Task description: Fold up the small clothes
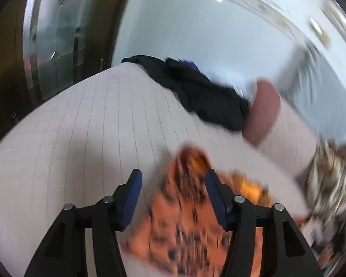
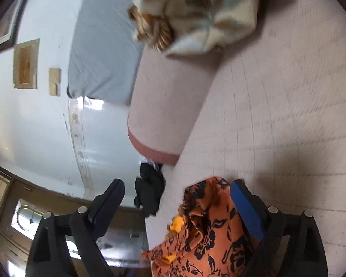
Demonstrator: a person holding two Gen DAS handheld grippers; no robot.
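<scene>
Both the left gripper [image 1: 173,194] and right gripper [image 2: 177,205] stood spread; the loose orange black-flowered garment [image 2: 207,228] at lower centre risked bunching up unfolded.

Home bedroom; bed [image 1: 69,120], pillow [image 2: 103,64], wall frames [image 2: 25,64]

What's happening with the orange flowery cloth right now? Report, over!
Both jaws open. Orange flowery cloth loose on the bed, nothing gripping it. Black clothes and cream patterned cloth lie apart. Nothing in the way.
</scene>
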